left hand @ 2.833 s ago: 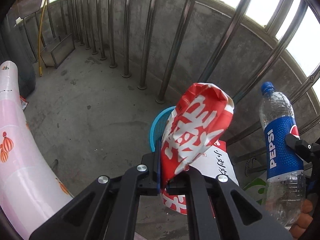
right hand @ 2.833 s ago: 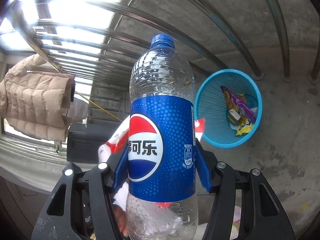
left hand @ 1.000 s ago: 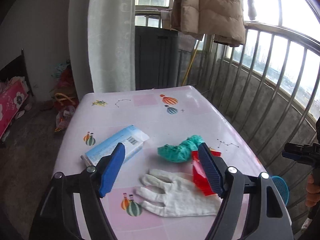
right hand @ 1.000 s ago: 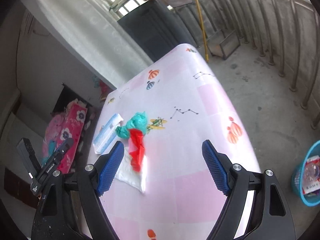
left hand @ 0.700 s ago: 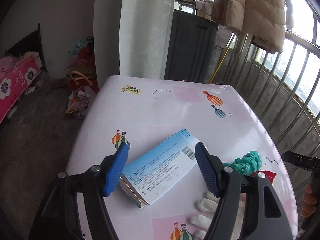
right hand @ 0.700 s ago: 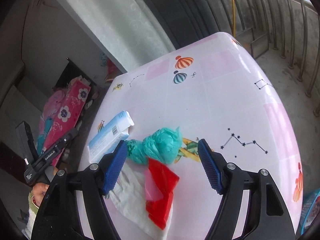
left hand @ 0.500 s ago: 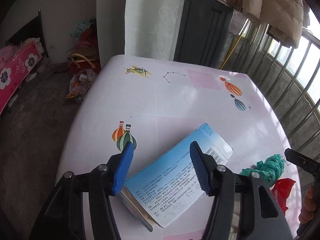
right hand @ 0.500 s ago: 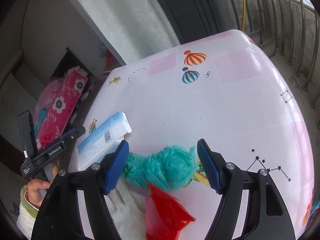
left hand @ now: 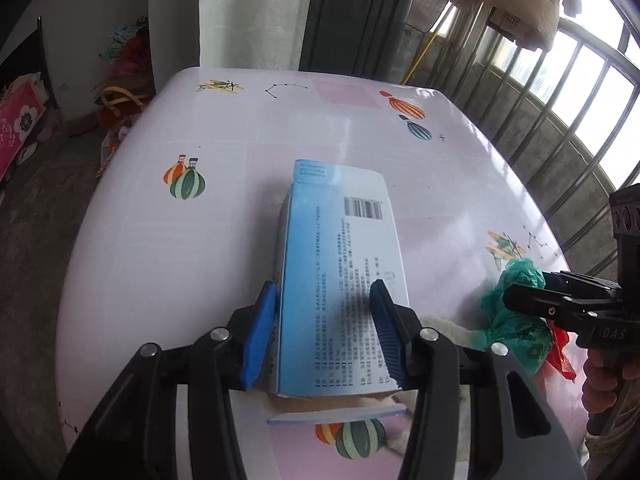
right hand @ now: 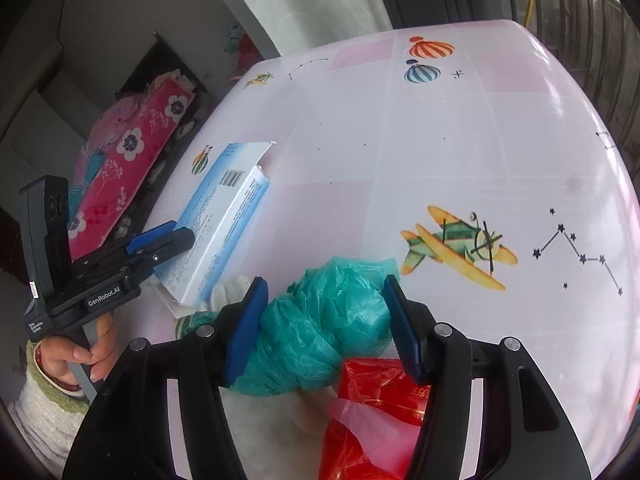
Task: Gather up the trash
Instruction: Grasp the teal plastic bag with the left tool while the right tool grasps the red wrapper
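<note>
A light blue cardboard box [left hand: 340, 264] lies on the pink table [left hand: 160, 240]; it also shows in the right wrist view [right hand: 224, 216]. My left gripper [left hand: 324, 332] has its blue pads on both long sides of the box, closed on it. A crumpled teal plastic bag [right hand: 324, 332] lies near the table's front; it also shows in the left wrist view [left hand: 516, 304]. My right gripper [right hand: 324, 332] straddles the bag, its pads touching the bag's two sides. A red wrapper [right hand: 372, 412] and a white glove [right hand: 228, 292] lie beside the bag.
The table's cloth has balloon and plane prints. A metal railing [left hand: 580, 120] runs along the right. A dark cabinet [left hand: 356, 16] and a curtain [left hand: 248, 12] stand behind the table. Clutter and a red floral mat [right hand: 132, 152] lie on the floor at the left.
Both grippers dropped the red bag and bottle earlier, then came to the table. The left has narrowed onto the blue box; the right has moved down around the teal bag.
</note>
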`<state>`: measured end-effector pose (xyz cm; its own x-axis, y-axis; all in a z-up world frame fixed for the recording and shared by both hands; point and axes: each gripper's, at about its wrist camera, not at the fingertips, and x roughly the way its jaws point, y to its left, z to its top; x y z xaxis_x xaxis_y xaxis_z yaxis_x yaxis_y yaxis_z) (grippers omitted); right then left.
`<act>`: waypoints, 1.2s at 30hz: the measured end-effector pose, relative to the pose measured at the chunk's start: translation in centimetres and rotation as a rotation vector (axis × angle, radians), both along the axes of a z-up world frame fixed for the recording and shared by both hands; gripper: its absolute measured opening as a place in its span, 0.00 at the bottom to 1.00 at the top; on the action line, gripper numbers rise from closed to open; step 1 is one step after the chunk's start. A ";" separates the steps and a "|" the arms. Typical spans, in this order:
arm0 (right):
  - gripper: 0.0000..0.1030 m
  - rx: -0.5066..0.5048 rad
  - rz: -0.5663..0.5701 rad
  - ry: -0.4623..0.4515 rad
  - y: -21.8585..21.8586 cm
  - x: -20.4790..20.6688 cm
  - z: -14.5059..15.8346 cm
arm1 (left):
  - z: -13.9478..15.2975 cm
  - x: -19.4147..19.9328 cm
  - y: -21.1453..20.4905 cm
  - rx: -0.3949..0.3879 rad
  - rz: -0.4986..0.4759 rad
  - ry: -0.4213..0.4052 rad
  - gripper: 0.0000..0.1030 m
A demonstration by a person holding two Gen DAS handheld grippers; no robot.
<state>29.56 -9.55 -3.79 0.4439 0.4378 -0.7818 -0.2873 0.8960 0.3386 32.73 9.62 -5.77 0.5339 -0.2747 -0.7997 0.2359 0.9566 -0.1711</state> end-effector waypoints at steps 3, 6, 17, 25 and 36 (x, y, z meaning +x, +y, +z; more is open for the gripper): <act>0.54 0.021 0.010 0.005 -0.1 -2.0 -0.3 | -0.1 -3.1 -0.4 -0.008 -0.017 -0.006 0.45; 0.54 0.028 0.013 0.006 -0.2 -4.3 -0.4 | -0.4 -5.9 0.1 -0.055 -0.025 0.025 0.45; 0.54 0.045 0.029 0.035 -0.2 -9.8 -0.6 | -0.5 -12.6 1.2 -0.120 -0.078 0.078 0.38; 0.54 0.061 0.008 0.028 -0.1 -10.6 -0.6 | -1.1 -14.8 1.9 -0.180 -0.075 0.140 0.38; 0.63 0.144 -0.088 -0.101 -4.8 -14.0 3.1 | 3.8 -19.0 2.2 -0.261 -0.105 -0.063 0.38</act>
